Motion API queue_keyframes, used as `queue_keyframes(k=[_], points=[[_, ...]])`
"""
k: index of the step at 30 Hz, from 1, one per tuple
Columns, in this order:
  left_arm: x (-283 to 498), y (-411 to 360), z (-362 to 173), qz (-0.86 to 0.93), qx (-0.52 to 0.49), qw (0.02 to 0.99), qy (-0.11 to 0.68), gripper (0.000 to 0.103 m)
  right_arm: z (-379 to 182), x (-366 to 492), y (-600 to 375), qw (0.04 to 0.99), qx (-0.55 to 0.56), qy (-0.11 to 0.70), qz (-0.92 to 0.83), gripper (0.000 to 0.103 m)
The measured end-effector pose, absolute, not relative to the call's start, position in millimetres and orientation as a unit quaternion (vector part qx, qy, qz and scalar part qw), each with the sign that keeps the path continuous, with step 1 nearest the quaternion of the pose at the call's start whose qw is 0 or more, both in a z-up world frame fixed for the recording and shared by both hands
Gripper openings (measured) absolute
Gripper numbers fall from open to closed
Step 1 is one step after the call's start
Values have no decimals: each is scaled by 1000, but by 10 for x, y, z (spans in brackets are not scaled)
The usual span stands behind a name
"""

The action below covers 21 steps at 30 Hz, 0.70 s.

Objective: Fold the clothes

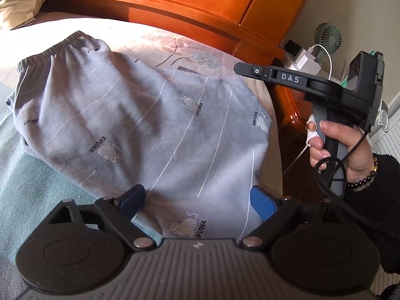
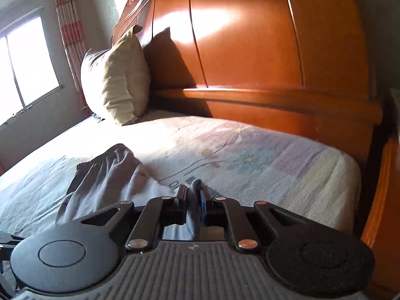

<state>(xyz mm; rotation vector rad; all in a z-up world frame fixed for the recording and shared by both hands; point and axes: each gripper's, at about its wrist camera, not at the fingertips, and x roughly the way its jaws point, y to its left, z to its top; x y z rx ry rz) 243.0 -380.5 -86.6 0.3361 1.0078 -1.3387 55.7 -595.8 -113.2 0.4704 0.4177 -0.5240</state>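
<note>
The bed (image 2: 250, 150) lay under both tongs, headboard (image 2: 250, 50) and pillow (image 2: 117, 80) beyond. Left tongs (image 1: 197, 200) gaped over the pants (image 1: 140, 115); right tongs (image 2: 192, 195) pinched their cloth.

**Pale lilac trousers on a flowered bed**

The trousers (image 1: 140, 125) are a soft grey-lilac, crossed by thin white lines and dotted with small pale cat drawings beside dark "XIFUWA" lettering; their gathered waistband (image 1: 50, 52) at the far left is a darker grey. The bedsheet (image 2: 250, 155) is cream with faded pink and blue flowers, turning teal-green at the near left. The headboard (image 2: 250, 37) is glossy orange-brown wood. The pillow (image 2: 120, 80) is beige. The curtain (image 2: 68, 20) is banded red and white. The left gripper (image 1: 197, 200) has blue pads on black arms. At the right, the fan (image 1: 327, 37) is muted green.
</note>
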Motion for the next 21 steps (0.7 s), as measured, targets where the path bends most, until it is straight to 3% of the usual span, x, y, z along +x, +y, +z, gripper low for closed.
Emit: queue_keyframes(k=[6, 9, 11, 13, 14, 16, 18, 21], points=[[2390, -3804, -755, -615, 139, 651, 423, 91, -994, 425, -6096, 924, 252, 196, -212, 20], [2355, -3822, -932, -607, 154, 638, 448, 91, -1080, 551, -5984, 927, 255, 231, -147, 39], [2320, -3765, -945, -606, 166, 638, 445, 91, -1138, 634, -5910, 927, 256, 254, -103, 44], [2341, -3687, -883, -602, 175, 639, 446, 91, -1275, 651, -5925, 919, 249, 283, -115, 41], [2367, -3645, -845, -598, 181, 641, 446, 91, -1284, 605, -5950, 917, 253, 282, -122, 31], [2453, -3554, -777, -586, 197, 656, 433, 91, -1220, 457, -6011, 917, 273, 262, -127, 33], [2620, -3528, -699, -567, 188, 678, 428, 91, -1111, 396, -5959, 924, 264, 249, -118, 48], [2880, -3627, -596, -551, 131, 702, 432, 91, -1020, 467, -5733, 937, 219, 261, -81, 55]])
